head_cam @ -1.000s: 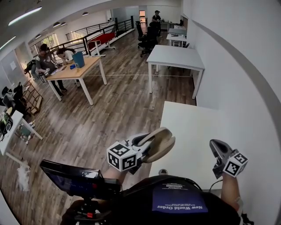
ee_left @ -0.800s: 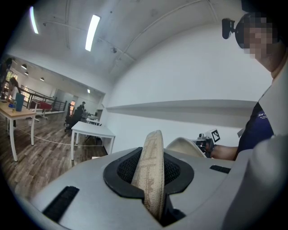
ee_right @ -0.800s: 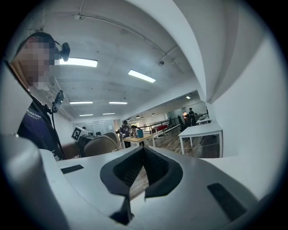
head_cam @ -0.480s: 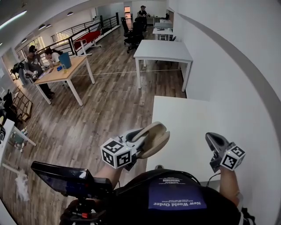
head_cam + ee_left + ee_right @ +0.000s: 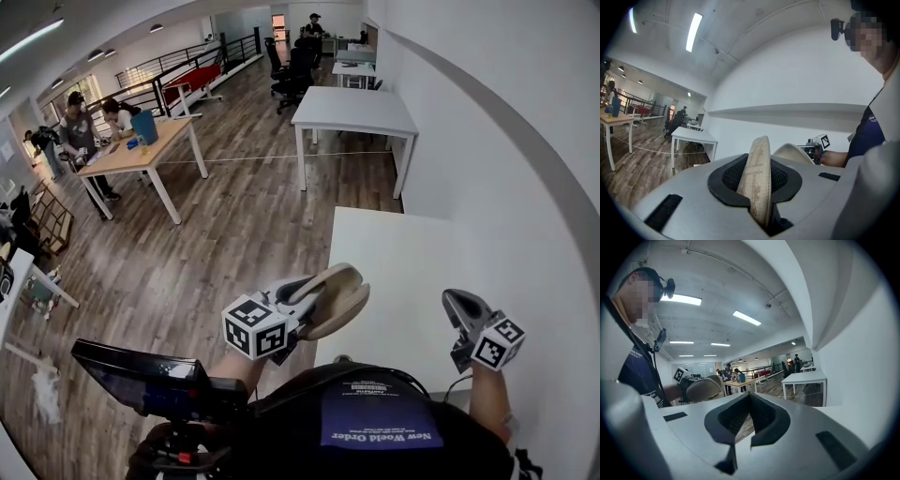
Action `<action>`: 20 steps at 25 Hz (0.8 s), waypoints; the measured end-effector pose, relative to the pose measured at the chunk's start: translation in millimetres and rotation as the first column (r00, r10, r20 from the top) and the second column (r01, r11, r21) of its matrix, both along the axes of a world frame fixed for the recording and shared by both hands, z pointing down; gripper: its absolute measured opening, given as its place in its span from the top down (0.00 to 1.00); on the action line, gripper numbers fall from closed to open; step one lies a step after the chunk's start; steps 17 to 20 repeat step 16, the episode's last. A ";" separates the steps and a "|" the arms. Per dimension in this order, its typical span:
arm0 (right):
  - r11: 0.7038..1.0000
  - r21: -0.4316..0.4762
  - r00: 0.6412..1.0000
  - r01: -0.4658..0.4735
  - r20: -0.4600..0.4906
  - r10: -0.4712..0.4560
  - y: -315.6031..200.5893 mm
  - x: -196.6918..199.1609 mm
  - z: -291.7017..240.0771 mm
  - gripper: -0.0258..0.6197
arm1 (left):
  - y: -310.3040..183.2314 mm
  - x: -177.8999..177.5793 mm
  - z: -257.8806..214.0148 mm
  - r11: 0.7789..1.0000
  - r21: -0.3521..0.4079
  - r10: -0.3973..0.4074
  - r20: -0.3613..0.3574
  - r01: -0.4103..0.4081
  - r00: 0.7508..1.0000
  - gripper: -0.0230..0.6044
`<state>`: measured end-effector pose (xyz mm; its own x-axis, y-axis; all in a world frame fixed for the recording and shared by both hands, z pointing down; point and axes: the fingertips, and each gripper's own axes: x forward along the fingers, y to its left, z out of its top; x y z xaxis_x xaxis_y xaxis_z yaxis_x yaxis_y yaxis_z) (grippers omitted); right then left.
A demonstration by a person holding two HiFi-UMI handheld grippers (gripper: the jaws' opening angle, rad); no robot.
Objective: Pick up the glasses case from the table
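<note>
One glasses case (image 5: pixel 336 298) was clamped by the left tool (image 5: pixel 305 302), seen edge-on only in the left gripper view; the right tool (image 5: pixel 750 395) was closed.

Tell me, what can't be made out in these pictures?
Glasses case: the left gripper view shows it edge-on; the left hand-held gripper hides its lower end.
White table: head view, near end behind the person's shirt.
Things on the wooden table: head view, too small.
</note>
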<state>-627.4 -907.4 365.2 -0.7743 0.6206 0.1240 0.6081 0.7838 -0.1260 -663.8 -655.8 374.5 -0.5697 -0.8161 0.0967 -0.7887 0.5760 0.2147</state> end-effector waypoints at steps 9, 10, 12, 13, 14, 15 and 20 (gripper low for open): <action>0.999 0.022 1.000 0.030 0.006 -0.031 5.0 -13.3 1.1 0.96 | 6.3 -8.4 6.0 1.000 0.008 -0.030 -0.006 0.030 1.000 0.87; 0.999 0.023 0.999 0.033 0.006 -0.034 4.8 -13.3 1.7 0.96 | 6.0 -8.0 6.8 0.999 0.009 -0.032 -0.006 0.032 0.999 0.87; 0.999 0.025 0.999 0.038 0.005 -0.038 5.7 -12.6 1.7 0.96 | 5.7 -6.8 7.5 0.999 0.010 -0.036 -0.006 0.036 0.999 0.87; 0.999 0.026 0.999 0.041 0.004 -0.041 6.4 -12.3 1.5 0.96 | 5.6 -6.4 7.5 0.999 0.011 -0.038 -0.006 0.038 0.999 0.87; 0.999 0.028 0.999 0.043 0.004 -0.043 6.8 -12.3 1.6 0.96 | 5.5 -6.2 7.6 0.999 0.011 -0.038 -0.006 0.038 0.999 0.87; 0.998 0.031 0.999 0.045 0.004 -0.045 7.1 -12.3 1.7 0.96 | 5.4 -6.1 7.8 0.999 0.012 -0.039 -0.007 0.039 0.999 0.87; 0.998 0.033 0.999 0.047 0.004 -0.048 7.3 -12.4 1.9 0.96 | 5.3 -6.0 8.1 0.999 0.012 -0.040 -0.007 0.040 0.999 0.87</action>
